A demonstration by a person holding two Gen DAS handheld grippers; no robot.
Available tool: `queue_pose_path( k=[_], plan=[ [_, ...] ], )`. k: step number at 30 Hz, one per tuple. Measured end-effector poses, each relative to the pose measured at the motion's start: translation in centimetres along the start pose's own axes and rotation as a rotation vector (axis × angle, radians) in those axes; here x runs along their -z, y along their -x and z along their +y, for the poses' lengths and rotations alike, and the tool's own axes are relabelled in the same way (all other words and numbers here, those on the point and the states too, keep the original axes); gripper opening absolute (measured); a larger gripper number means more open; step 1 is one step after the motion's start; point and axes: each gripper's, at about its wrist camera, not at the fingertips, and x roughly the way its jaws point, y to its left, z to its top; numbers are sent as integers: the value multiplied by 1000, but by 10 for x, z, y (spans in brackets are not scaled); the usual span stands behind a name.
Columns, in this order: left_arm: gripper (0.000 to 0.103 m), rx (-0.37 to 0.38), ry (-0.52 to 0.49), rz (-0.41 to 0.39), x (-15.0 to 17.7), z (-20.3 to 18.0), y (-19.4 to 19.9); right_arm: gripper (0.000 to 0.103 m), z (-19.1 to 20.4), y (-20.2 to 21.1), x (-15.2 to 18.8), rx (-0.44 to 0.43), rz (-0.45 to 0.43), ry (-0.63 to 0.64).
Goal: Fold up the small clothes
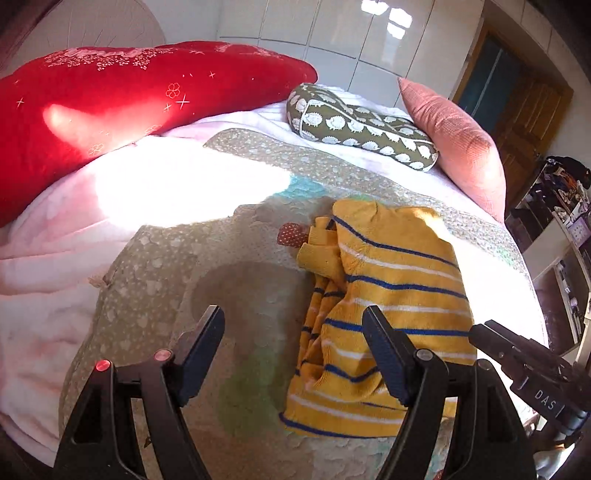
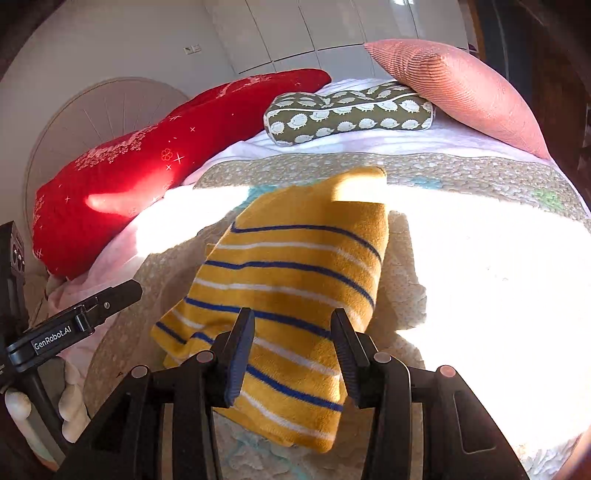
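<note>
knitted yellow sweater (image 2: 295, 295) on a textured quilt (image 1: 155, 280); ribbed pink cushion (image 2: 461, 85); glossy white wardrobe doors (image 1: 325, 26)

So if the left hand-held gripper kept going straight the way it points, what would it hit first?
Most likely the patterned bedspread: the left hand-held gripper stands open over bare quilt, with the striped yellow sweater just beside its right finger. Depth is unclear, so the sweater's edge might brush that finger.

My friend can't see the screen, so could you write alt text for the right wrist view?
A folded yellow sweater with blue and white stripes lies on a quilted bed, its near end between the right tool's parted black fingers. Behind are red, sheep-print and pink pillows; the left tool pokes in at left.
</note>
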Motion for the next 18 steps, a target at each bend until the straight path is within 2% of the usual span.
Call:
queue_pose_path(
  k=[2, 4, 5, 8, 12, 14, 16, 17, 18],
  plan=[
    [68, -69, -8, 70, -2, -5, -32, 46, -9, -21, -1, 12, 64, -25],
    [34, -109, -16, 159, 8, -3, -55, 46, -18, -29, 8, -1, 109, -55],
    [29, -105, -14, 197, 17, 0, -62, 46, -20, -32, 14, -13, 132, -61],
    [23, -141, -39, 211, 38, 7, -69, 47, -21, -36, 34, -15, 177, -31],
    [22, -164, -83, 193, 46, 6, -66, 51, -24, -30, 42, -42, 203, -5],
    [22, -159, -78, 195, 46, 8, -65, 51, -35, -12, 37, -101, 135, -33],
    [23, -152, -72, 198, 46, 11, -64, 60, -56, 5, 31, -138, 29, -131],
    [23, -151, -73, 197, 47, 11, -64, 72, -65, 8, 27, -133, -1, -174],
    [22, -152, -73, 197, 45, 10, -65, 77, -73, 6, 22, -132, -16, -208]
  ],
)
